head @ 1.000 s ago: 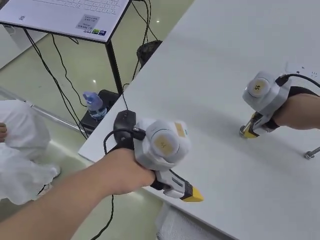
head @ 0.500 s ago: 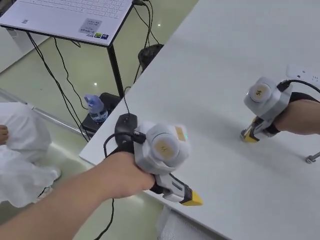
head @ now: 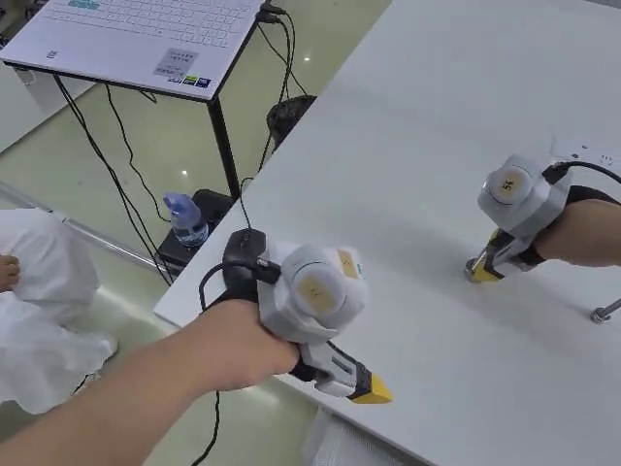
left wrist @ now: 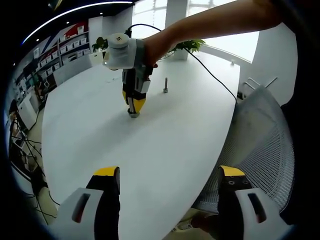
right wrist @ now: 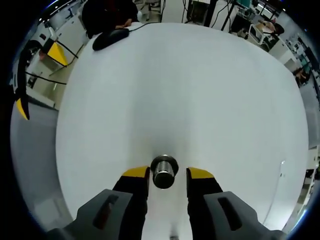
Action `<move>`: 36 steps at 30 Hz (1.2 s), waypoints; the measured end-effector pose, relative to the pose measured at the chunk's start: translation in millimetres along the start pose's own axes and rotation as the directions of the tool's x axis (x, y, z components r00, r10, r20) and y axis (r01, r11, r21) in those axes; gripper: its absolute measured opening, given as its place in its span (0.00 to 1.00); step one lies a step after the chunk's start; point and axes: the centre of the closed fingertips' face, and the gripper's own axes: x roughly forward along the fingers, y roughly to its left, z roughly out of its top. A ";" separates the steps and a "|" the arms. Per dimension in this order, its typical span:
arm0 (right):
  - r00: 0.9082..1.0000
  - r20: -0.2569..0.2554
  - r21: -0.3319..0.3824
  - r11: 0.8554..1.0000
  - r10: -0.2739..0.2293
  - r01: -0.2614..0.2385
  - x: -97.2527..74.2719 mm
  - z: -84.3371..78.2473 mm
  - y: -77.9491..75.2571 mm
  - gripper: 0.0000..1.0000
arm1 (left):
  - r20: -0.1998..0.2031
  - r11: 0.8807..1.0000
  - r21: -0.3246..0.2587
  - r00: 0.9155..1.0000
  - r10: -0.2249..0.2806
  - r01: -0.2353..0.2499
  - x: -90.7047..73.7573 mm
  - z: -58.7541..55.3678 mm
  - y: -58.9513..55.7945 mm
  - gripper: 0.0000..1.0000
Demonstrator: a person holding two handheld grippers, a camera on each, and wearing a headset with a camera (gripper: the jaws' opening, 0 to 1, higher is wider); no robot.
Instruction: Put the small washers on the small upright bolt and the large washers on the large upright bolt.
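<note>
Large upright bolt [right wrist: 164, 171] stands on the white bench [head: 417, 116]. The right gripper view shows it end-on at 6 o'clock, between the two yellow-tipped jaws of the right claw [right wrist: 168, 174]. That claw is released. A sliver of bench shows between the bolt and the jaw on its 3 o'clock side. The other jaw sits just beside the bolt, and contact cannot be resolved. In the head view the same claw is at 3 o'clock, tips pointing down at the bolt, held in the person's right hand [head: 582, 233].

Small upright bolt [left wrist: 165, 86] is thin and standing. In the left gripper view it is toward 12 o'clock, near the large one but apart from it. In the head view it sits at the frame edge, between 3 and 4 o'clock.

Left claw [left wrist: 170, 172] is released, jaws wide apart, with bench surface showing between them. In the head view it is at 6 o'clock over the near bench edge, gripped by the left hand [head: 228, 340] and well apart from both bolts.

Surroundings:
- A black mouse [head: 244, 250] lies at the bench edge, at 10 o'clock from the left claw's body.
- A laptop [head: 136, 34] sits on a stand off the bench, at 11 o'clock in the head view.
- A water bottle [head: 184, 216] stands on the floor beneath the laptop.
- A mesh chair [left wrist: 260, 135] is at 3 o'clock in the left gripper view.
</note>
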 end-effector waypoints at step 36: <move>0.850 0.453 0.247 0.954 -0.268 0.169 -126.8 -28.6 12.6 0.56 | 0.064 0.998 -0.023 0.996 0.062 -0.060 -5.0 27.0 -4.4 0.83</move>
